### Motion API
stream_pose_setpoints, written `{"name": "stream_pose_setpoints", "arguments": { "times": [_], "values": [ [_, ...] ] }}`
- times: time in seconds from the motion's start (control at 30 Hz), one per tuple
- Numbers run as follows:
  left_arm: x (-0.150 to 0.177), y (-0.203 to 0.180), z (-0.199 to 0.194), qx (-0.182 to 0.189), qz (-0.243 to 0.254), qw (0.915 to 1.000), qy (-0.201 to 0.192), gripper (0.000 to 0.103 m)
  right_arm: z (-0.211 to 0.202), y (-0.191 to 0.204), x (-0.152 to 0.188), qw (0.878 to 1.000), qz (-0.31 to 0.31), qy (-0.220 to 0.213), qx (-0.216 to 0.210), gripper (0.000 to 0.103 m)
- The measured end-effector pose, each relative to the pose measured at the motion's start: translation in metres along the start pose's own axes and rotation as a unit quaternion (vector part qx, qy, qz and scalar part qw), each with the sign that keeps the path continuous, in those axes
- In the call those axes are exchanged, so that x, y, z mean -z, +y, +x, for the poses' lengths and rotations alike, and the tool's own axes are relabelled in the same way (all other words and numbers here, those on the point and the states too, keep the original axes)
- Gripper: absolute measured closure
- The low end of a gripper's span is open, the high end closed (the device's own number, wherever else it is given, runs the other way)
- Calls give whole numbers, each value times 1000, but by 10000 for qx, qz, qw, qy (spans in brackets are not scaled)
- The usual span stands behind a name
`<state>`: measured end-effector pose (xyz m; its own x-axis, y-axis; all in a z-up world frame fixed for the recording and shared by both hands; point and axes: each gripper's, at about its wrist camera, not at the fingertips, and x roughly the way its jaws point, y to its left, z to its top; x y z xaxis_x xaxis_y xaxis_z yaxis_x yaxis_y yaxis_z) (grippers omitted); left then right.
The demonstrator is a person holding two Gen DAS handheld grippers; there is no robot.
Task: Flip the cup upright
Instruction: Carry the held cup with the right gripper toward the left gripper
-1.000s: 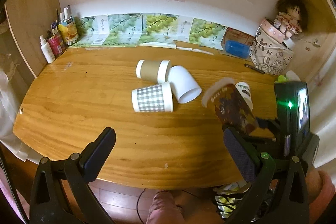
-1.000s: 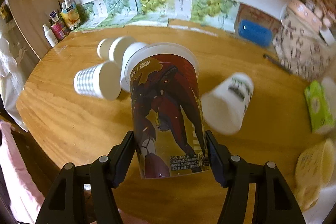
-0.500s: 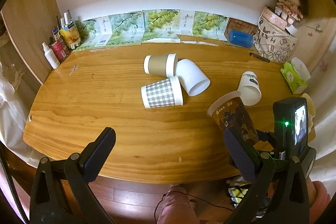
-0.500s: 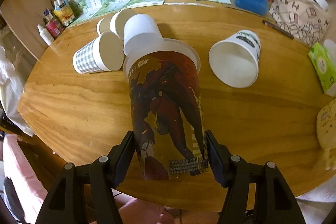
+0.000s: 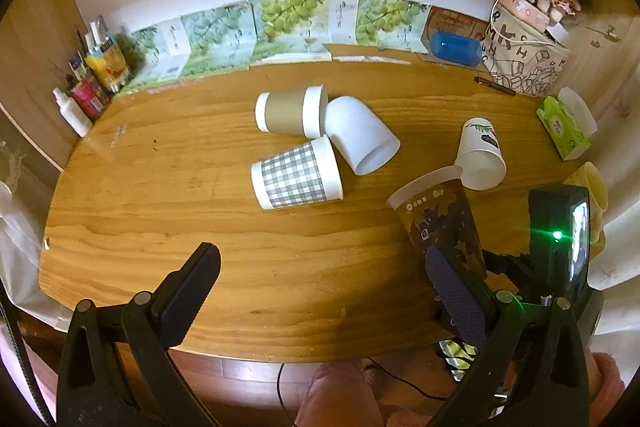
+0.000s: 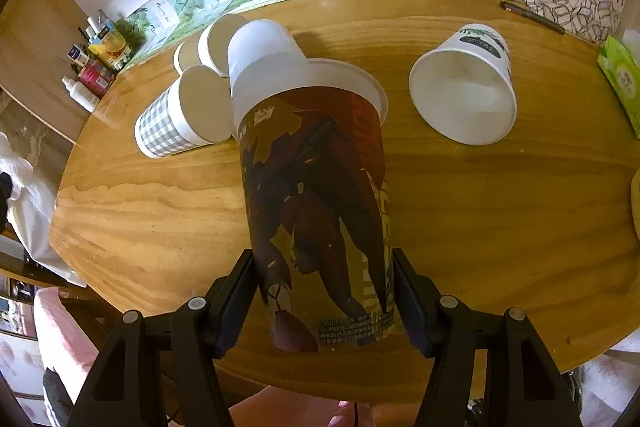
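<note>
My right gripper is shut on a tall dark printed cup near its base, holding it tilted above the table's front edge, white rim away from me. The cup also shows in the left wrist view. My left gripper is open and empty over the front edge. On the table lie a checked cup, a brown-sleeved cup, a plain white cup and a white cup with a leaf print, all on their sides.
The wooden table has bottles at the back left, a blue case, a pen and a printed bag at the back right. A green tissue pack sits at the right edge.
My right gripper has lifted the printed cup and pulled it back toward the front edge, tipping it more steeply. The left gripper has drawn back and risen a little.
</note>
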<state>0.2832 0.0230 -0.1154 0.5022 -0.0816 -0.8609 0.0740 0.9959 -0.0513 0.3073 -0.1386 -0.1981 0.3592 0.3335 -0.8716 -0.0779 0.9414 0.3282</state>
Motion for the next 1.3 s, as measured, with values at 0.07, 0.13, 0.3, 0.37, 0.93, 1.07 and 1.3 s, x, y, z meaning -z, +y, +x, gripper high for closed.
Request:
{"name": "stream_pose_setpoints", "arguments": {
  "times": [0.07,0.13,0.3,0.37,0.93,1.07,1.3],
  "values": [
    [-3,2,5,56,-25,10000,59,1,2,0,-1,10000,43,73,-49,38],
    [-6,4,10,142,-88,9998,124,1,5,1,-2,9998,35,160,-85,38],
    [-12,8,21,344,-204,9987,306,1,11,7,-3,9994,-27,327,-81,38],
    [-14,8,26,401,-203,9982,395,1,13,8,-4,9991,-14,398,-109,38],
    [-15,14,59,1051,-620,9871,1032,0,17,19,-7,9966,-112,812,-28,37],
    [-15,17,64,1172,-773,9831,1178,0,15,21,-8,9962,-191,851,-4,37],
    [-13,23,67,1120,-921,9818,1229,0,7,20,-2,9960,-300,838,-101,29]
  ]
}}
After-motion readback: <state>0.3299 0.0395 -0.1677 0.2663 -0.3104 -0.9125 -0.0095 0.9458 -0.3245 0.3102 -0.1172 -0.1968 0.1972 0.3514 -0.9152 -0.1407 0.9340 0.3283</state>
